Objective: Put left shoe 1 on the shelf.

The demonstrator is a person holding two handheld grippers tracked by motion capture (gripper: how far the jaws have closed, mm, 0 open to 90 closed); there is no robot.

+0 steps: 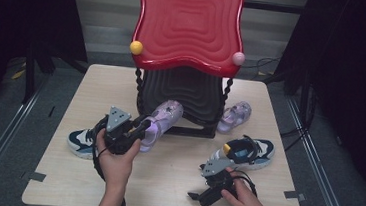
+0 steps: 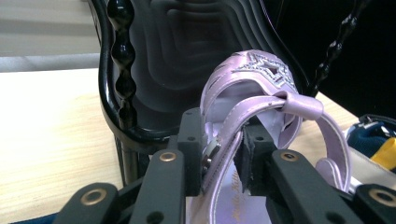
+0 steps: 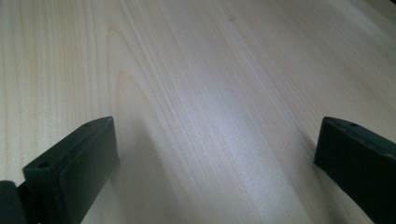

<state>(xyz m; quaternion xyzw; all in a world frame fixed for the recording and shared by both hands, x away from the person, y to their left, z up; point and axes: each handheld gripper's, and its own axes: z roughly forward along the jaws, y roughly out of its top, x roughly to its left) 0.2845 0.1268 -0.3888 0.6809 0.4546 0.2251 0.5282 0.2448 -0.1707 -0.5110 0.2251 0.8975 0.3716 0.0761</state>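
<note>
A recording lab: black curtains (image 1: 354, 73) and floor cables (image 1: 264, 65) surround a lone wooden table (image 1: 174, 182).
</note>
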